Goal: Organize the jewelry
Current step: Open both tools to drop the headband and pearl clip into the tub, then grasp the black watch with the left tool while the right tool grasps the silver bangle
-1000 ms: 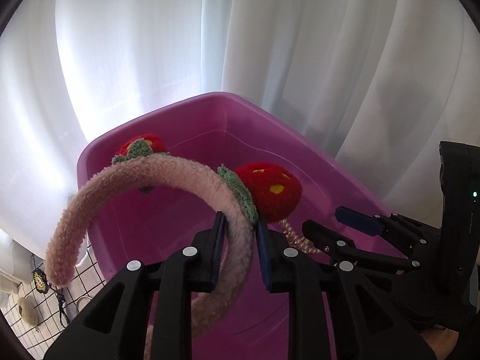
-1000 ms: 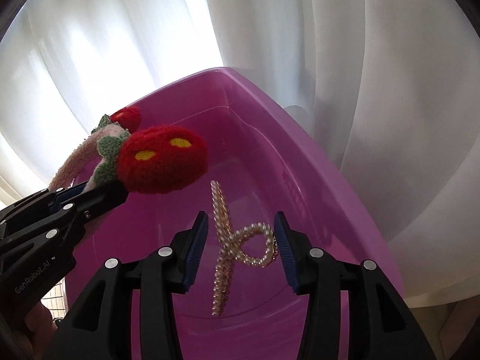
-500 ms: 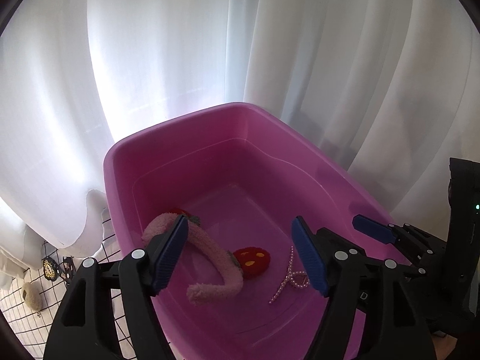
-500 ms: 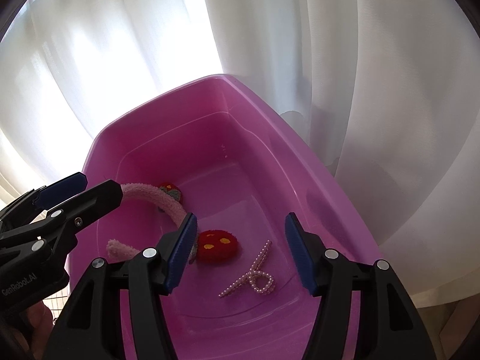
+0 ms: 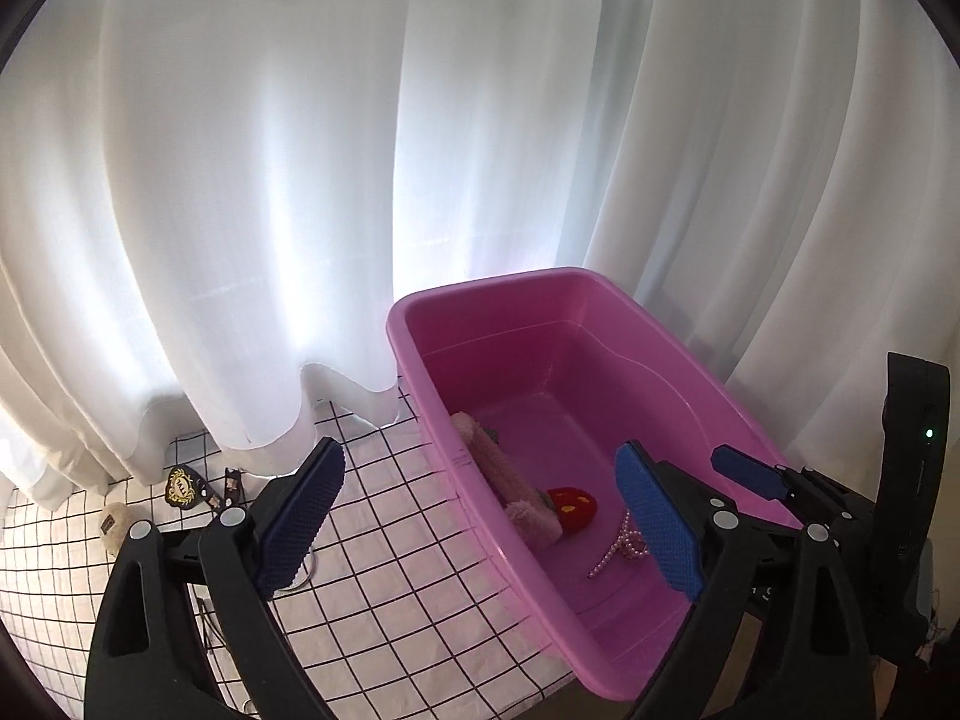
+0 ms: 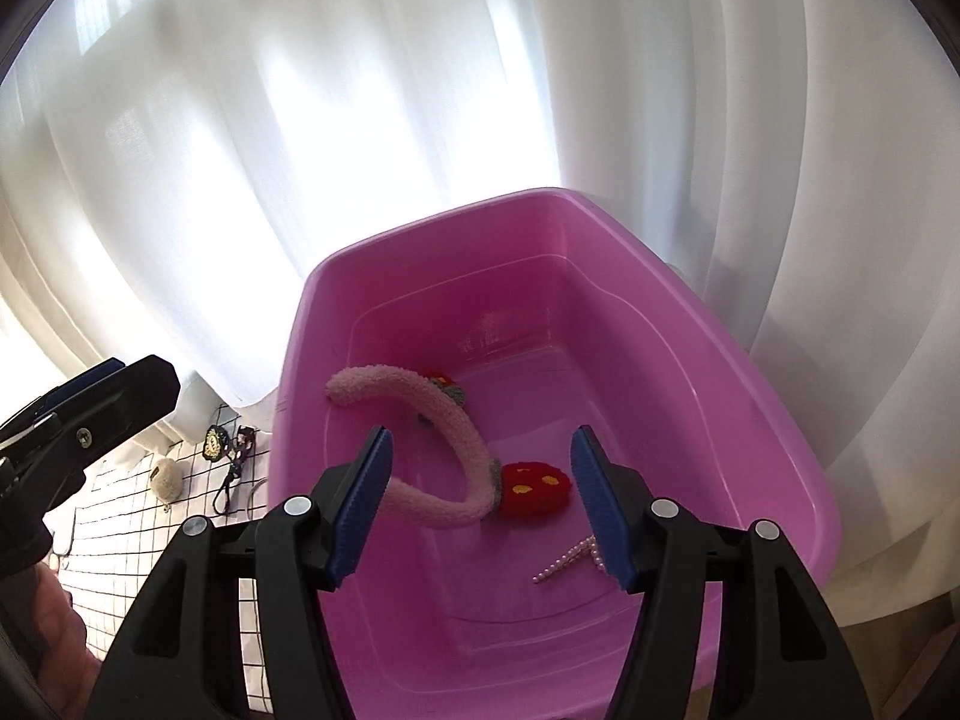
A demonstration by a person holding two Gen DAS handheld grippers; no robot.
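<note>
The left gripper [image 5: 480,516] stood wide open and held nothing, its blue pads spread across the near wall of the pink tub [image 5: 690,354]. The right gripper [image 6: 480,504] was likewise wide open and empty, poised above the tub's interior. Inside the tub lay a pink fuzzy headband [image 6: 456,438] with red strawberry ornaments [image 6: 534,489], one ornament resting on the floor beside the band's near end, a second partly hidden behind the band. A pearl hair clip [image 6: 567,558] lay on the tub floor just beside the near strawberry, partly covered by the right gripper's right finger. White curtains [image 5: 300,180] hung behind the tub and touched its far rim. The tub sat on a white cloth with a black grid [image 5: 390,540]. On that cloth, left of the tub, were a dark badge-shaped item with gold trim [image 5: 182,486], a small dark keychain piece [image 5: 231,483] and a pale round object [image 5: 114,525]. Any lettering on the badge was too small to read.
</note>
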